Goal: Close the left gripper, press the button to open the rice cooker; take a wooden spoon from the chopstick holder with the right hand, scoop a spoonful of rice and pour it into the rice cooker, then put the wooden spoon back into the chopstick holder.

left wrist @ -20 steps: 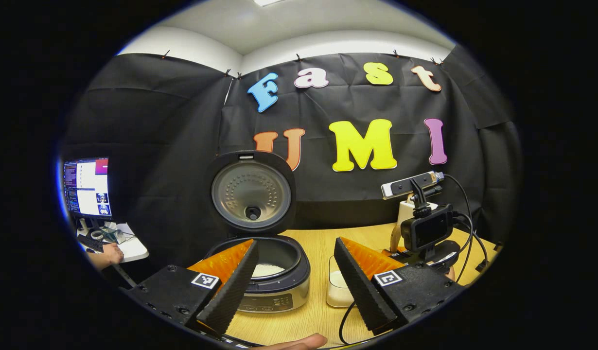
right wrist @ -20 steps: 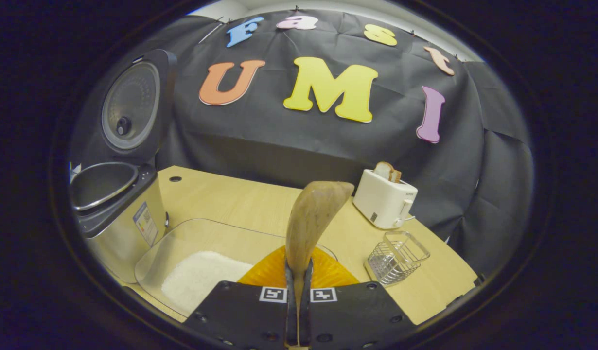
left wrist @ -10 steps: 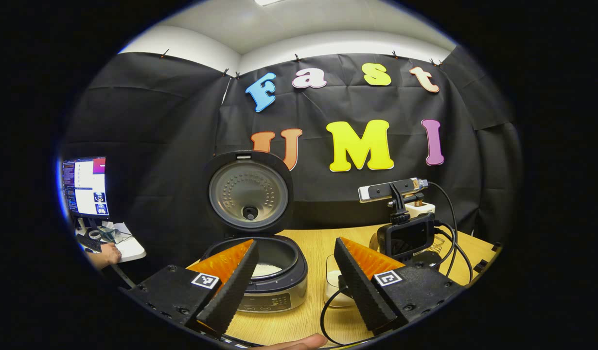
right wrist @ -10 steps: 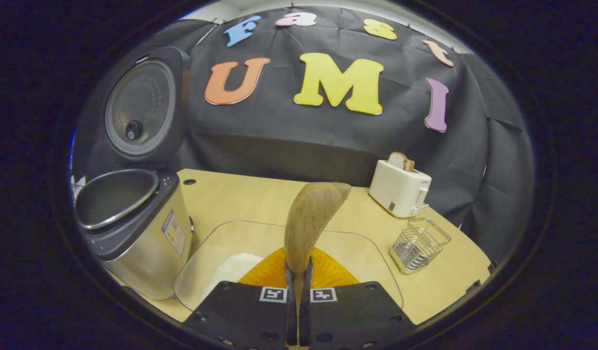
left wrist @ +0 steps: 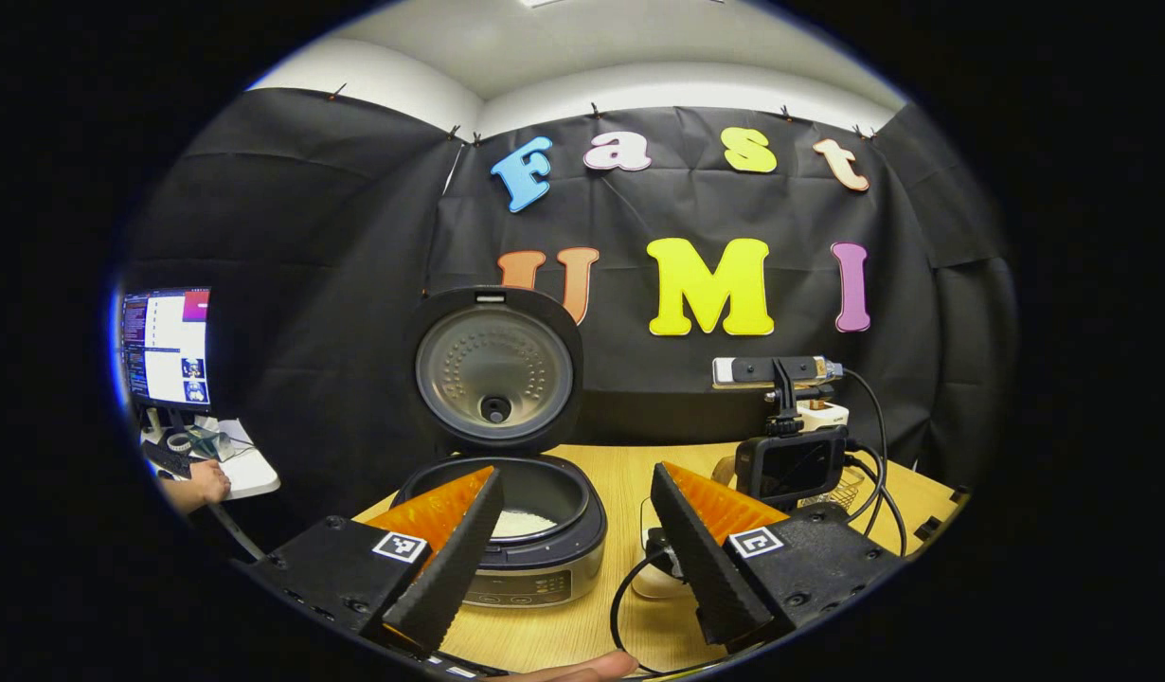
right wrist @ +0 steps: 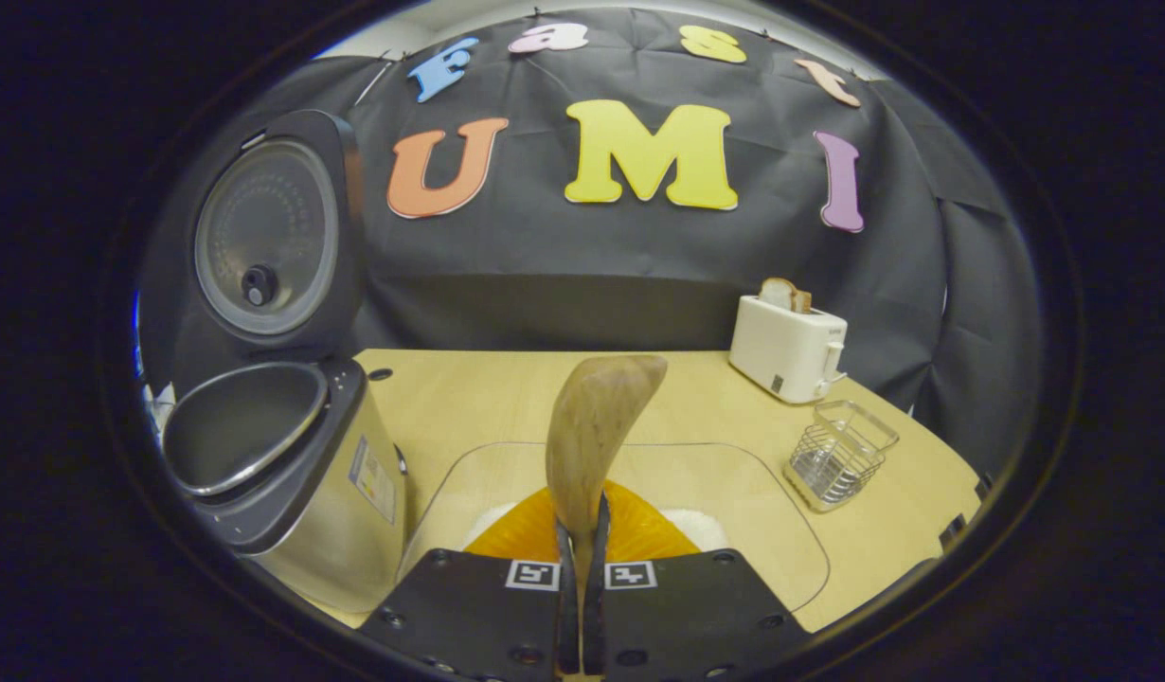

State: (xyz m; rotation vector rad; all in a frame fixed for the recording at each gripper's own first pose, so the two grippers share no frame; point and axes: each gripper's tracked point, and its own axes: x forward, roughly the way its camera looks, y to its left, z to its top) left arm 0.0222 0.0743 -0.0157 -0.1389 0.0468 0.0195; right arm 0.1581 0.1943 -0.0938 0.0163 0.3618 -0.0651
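Note:
The rice cooker (left wrist: 535, 549) stands with its lid (left wrist: 495, 369) raised, and a little white rice lies in its pot. My left gripper (left wrist: 575, 474) is open in front of it, holding nothing. My right gripper (right wrist: 582, 519) is shut on the wooden spoon (right wrist: 601, 421), whose bowl points up and forward above the clear rice container (right wrist: 734, 493). The cooker (right wrist: 289, 474) sits to the left of that container. The wire chopstick holder (right wrist: 840, 453) stands at the right. The right gripper (left wrist: 791, 466) with its cables also shows right of the cooker.
A white toaster (right wrist: 789, 346) holding bread stands at the back right of the wooden table (right wrist: 469, 398). Left of the booth, a monitor (left wrist: 166, 349) glows over a side desk where a hand (left wrist: 202, 483) rests. A fingertip (left wrist: 582, 668) shows at the bottom edge.
The right gripper has carried the spoon so the rice container now lies straight under it, with the cooker nearer on its left. The left gripper has tilted slightly and stays open.

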